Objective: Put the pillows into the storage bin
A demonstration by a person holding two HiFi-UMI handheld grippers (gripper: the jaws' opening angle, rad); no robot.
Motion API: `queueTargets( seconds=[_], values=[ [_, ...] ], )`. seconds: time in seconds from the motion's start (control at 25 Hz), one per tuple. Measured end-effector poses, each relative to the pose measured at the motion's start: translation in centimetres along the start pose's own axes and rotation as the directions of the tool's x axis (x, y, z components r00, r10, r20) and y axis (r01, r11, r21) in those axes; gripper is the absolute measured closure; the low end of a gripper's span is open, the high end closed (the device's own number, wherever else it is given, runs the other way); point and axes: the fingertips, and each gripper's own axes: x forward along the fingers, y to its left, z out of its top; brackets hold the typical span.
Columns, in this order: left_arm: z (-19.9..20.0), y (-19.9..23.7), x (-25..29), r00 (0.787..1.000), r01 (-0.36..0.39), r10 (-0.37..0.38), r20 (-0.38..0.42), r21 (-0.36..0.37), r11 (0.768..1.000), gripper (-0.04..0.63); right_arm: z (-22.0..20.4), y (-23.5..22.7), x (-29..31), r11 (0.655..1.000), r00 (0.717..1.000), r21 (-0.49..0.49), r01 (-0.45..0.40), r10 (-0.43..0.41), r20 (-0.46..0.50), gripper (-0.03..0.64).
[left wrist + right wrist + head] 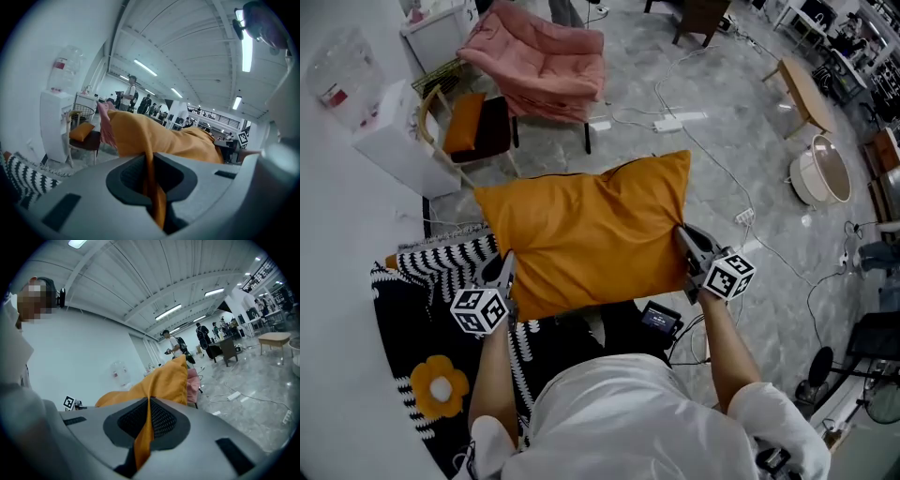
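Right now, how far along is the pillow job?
Done: nothing that I can see. In hand: the large orange pillow, clamped by the left hand-held gripper and right hand-held gripper. Left: binning it, then the small orange pillow on the chair.

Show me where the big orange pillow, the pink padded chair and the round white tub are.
big orange pillow (586, 230), head view, middle of its upper face.
pink padded chair (546, 58), head view, on its padded seat.
round white tub (801, 181), head view, on its white outer wall.
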Motion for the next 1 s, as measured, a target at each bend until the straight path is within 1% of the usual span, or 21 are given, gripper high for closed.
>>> queueTargets(
  seconds=[0.16, 0.36, 0.52, 0.72, 1.0],
  values=[
    [-2.3, 2.6, 3.7, 0.996, -0.044, 0.042, -0.080, -0.028, 0.999, 0.552, -3.1, -4.1, 4.1, 0.998, 0.998, 0.063, 0.002, 0.002, -0.067, 0.583],
    [-6.0, 6.6, 9.6, 0.980, -0.121, 0.106, -0.166, -0.081, 0.989, 0.552, -7.1, -10.3, 10.1, 0.992, 0.988, 0.128, -0.004, 0.023, -0.150, 0.583],
    [-9.8, 9.6, 14.4, 0.961, -0.166, 0.135, -0.240, -0.114, 0.979, 0.554, -11.1, -15.0, 13.7, 0.987, 0.978, 0.163, 0.008, 0.026, -0.208, 0.583],
    [-15.8, 12.5, 19.3, 0.929, -0.212, 0.147, -0.341, -0.162, 0.964, 0.555, -16.5, -20.6, 17.6, 0.978, 0.957, 0.204, 0.031, 0.029, -0.288, 0.583],
    [-23.4, 16.2, 24.5, 0.901, -0.257, 0.159, -0.404, -0.201, 0.945, 0.555, -23.3, -26.4, 21.4, 0.972, 0.937, 0.231, 0.036, 0.048, -0.346, 0.583]
  ],
)
